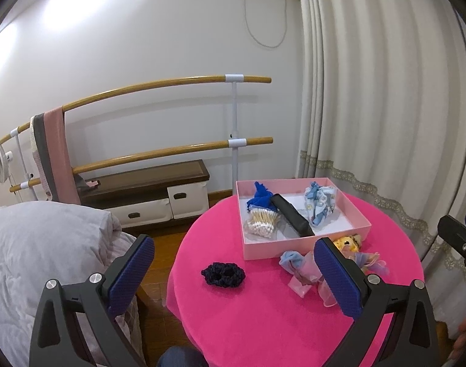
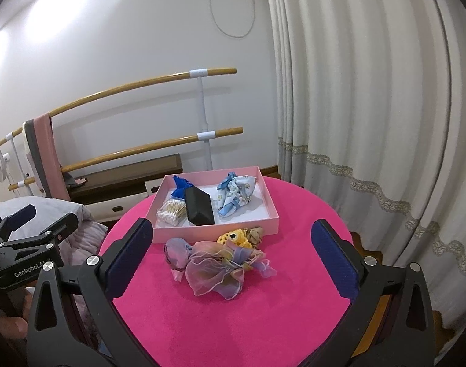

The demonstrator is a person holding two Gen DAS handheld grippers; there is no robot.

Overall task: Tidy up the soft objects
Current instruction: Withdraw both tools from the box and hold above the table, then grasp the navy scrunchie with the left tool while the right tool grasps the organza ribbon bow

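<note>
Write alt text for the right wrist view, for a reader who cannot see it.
The open right gripper hovers over a round pink table, aimed at a sheer pastel scrunchie pile lying in front of a pink box. The box holds cotton swabs, a black case and blue fabric items.

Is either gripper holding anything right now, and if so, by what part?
Nothing is held. The left gripper and right gripper are both open, above the table, touching nothing.
</note>
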